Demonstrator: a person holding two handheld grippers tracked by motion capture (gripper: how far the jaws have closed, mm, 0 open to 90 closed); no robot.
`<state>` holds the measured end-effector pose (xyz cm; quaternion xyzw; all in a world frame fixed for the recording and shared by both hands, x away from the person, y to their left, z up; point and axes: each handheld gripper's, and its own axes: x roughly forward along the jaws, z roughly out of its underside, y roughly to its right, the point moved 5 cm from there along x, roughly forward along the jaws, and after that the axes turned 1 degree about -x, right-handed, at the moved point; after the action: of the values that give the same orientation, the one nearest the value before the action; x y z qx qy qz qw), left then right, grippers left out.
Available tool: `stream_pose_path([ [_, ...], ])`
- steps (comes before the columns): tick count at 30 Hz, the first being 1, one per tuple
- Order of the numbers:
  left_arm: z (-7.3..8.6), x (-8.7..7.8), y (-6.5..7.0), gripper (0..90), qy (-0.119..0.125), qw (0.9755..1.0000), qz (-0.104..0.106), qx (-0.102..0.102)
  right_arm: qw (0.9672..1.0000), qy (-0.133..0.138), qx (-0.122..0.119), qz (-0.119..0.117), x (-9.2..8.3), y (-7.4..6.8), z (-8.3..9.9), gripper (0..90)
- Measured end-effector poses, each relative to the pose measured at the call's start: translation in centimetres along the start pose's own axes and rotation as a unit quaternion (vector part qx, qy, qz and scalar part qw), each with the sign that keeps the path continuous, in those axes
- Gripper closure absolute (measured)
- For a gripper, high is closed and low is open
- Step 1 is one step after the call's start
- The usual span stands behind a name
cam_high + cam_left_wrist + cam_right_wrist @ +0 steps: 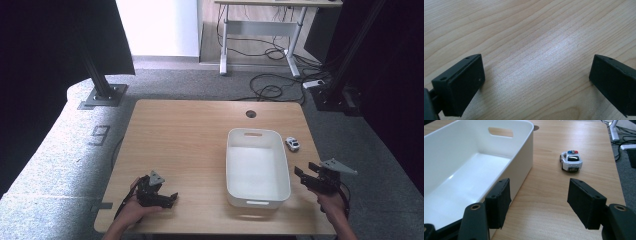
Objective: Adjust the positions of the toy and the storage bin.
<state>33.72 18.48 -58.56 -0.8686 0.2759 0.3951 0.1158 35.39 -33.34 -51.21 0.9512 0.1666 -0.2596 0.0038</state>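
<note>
Toy police car (571, 161), small, white plastic with a red-and-blue light bar, is seen standing on its wheels in the upper right of the right gripper view, on the light wooden bench (180, 145), just beside the long right wall of the white rectangular plastic tub (257, 167) but apart from it. In the high view the car (293, 144) is placed right of centre, beyond the right claw (305, 176), which is held near the bench's right edge and is pointed towards the tub and car. Its jaws are spread wide and nothing is gripped between them; only bare wood lies in the gap. That spread is judged ample for the car's body, so a reach for the car seems to be prepared. The tub is seen to be empty, and it is probably meant as the car's destination, though this cannot be confirmed.

The left claw (167, 199) is rested low at the lower left of the bench, well apart from the tub. Its jaws are likewise held wide, with only wood grain between them, apparently kept out of the way.
</note>
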Motion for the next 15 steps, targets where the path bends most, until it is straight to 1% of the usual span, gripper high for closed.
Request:
stream_pose_path([
  [5, 0.0, 0.0, 0.0, 0.3, 0.0, 1.0, 0.0, 0.0, 1.0, 0.005, 0.001, -0.007, -0.2, -0.4, -0.3, 34.5],
  [15, 0.0, 0.0, 0.0, 0.3, 0.0, 1.0, 0.0, 0.0, 0.9996, 0.017, -0.006, -0.023, -0.5, -1.7, -1.2, 34.4],
])
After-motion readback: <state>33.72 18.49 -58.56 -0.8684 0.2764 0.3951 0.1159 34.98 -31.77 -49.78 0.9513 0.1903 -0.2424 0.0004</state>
